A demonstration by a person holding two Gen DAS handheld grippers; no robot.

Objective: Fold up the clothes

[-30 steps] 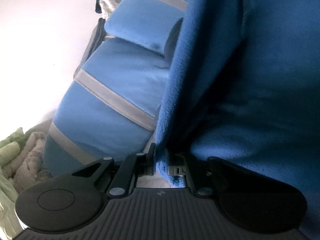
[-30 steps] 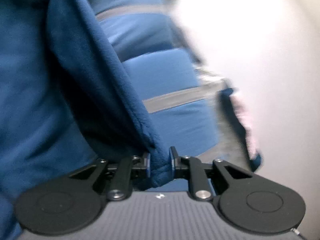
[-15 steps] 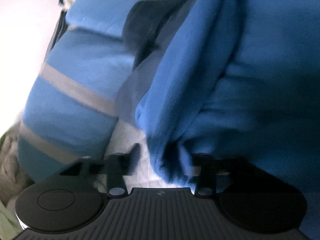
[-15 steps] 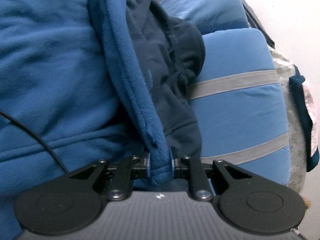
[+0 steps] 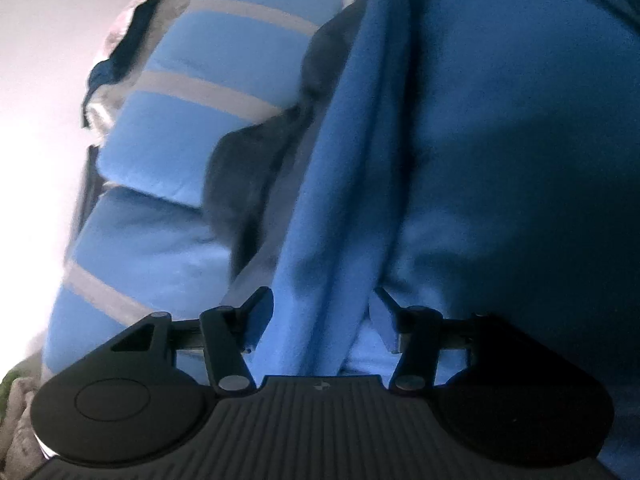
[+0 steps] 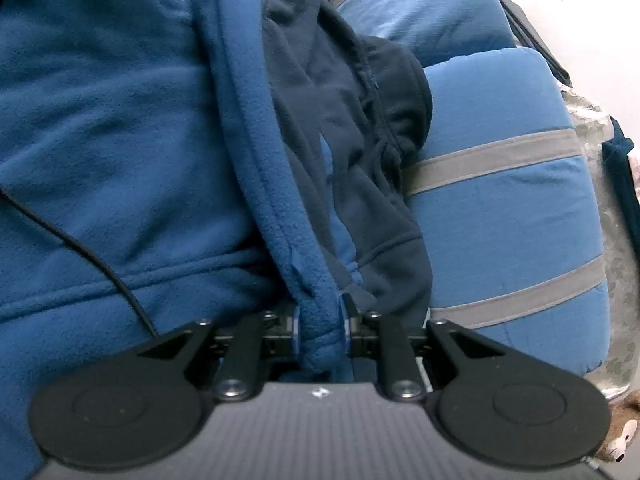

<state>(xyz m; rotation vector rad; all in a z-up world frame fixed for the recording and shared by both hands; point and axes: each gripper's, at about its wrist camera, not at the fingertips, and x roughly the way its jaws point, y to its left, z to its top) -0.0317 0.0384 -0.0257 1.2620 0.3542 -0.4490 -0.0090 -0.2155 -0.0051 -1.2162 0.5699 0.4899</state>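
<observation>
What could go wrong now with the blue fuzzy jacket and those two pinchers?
1. The left gripper has just been opening; its jaws stand apart with the blue fleece hanging loose between them, so that side could sag or drop.
2. Only the right gripper pinches the fleece, by a bunched edge. The fold might come out crooked, or the edge might slip.
3. The fleece lies against the striped blue cushion, where it could snag.

Bkgd is mostly a blue cushion point(image 6: 508, 208) w/ grey stripes, a 2nd one like it point(image 6: 420, 12) just behind, touching. Past them a pale, washed-out surface point(image 5: 36, 92), very bright; can't tell if wall or floor. Crumpled pale cloth point(image 5: 16, 412) at lower left edge in left view, w/ a bit of green.
</observation>
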